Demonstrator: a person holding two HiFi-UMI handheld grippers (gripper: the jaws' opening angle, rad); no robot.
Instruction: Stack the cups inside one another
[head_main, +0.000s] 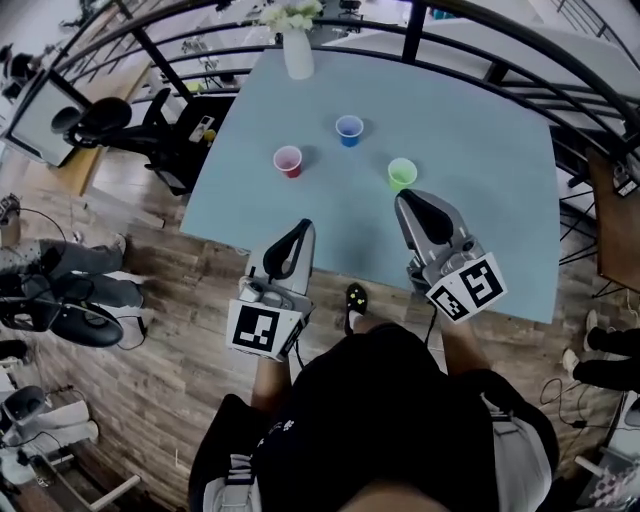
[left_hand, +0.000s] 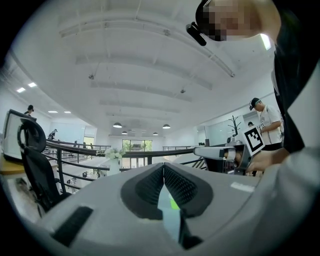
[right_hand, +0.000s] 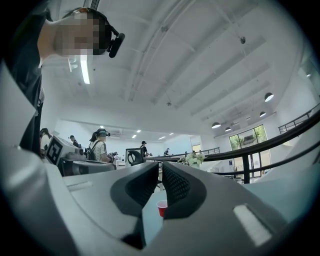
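Red cup (head_main: 288, 160) and green cup (head_main: 402, 173) flank the blue cup (head_main: 349, 130); probably thin, crushable plastic, so pinch a rim gently; left gripper (head_main: 303, 227) and right gripper (head_main: 403, 198) are clenched, empty.

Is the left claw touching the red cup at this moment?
Apart. The head view shows a strip of bare table between the tip of the shut left claw and the red cup.

Smooth matt table (head_main: 480, 200), wood-plank floor (head_main: 170, 330), plastic-looking red cup (head_main: 288, 160).
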